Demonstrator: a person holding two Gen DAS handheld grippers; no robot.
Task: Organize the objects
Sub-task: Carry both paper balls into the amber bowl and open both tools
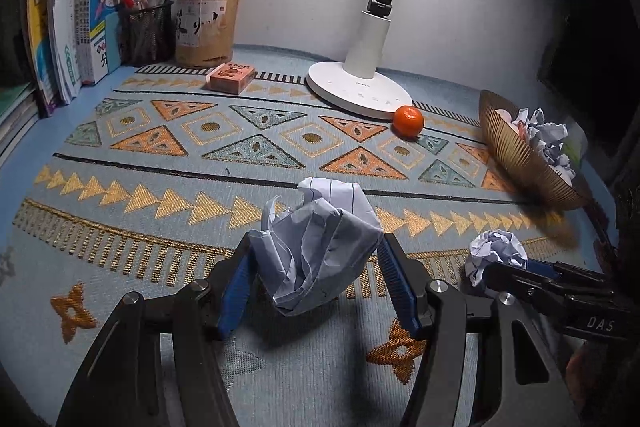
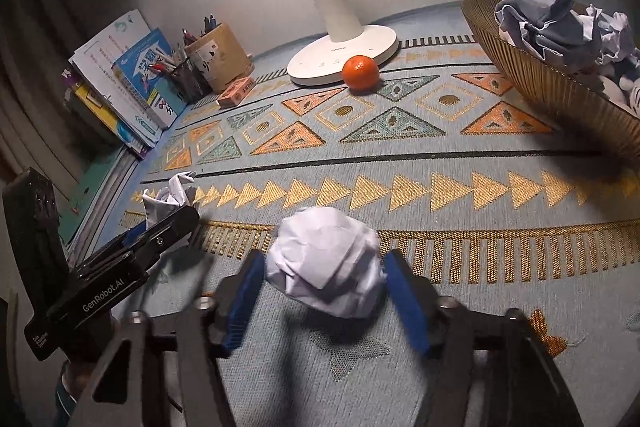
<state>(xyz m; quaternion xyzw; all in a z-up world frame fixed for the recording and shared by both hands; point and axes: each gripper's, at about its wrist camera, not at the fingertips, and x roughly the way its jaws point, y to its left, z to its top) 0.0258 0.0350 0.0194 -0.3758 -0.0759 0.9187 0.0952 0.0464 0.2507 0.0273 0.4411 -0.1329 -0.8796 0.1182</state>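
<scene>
My left gripper (image 1: 316, 259) is shut on a large crumpled lined paper (image 1: 320, 243), held just above the patterned mat; that paper also shows in the right wrist view (image 2: 168, 197). My right gripper (image 2: 325, 269) is shut on a crumpled white paper ball (image 2: 326, 261), which also shows in the left wrist view (image 1: 496, 251). A ribbed golden bowl (image 1: 516, 155) at the right holds several crumpled papers (image 1: 544, 139); it also shows in the right wrist view (image 2: 540, 75).
A white desk lamp (image 1: 360, 91) stands at the back with a tangerine (image 1: 408, 121) beside its base. A small orange box (image 1: 231, 77), a bamboo pen holder (image 1: 206, 27), a mesh pen cup (image 1: 146, 33) and upright books (image 1: 80, 27) fill the back left.
</scene>
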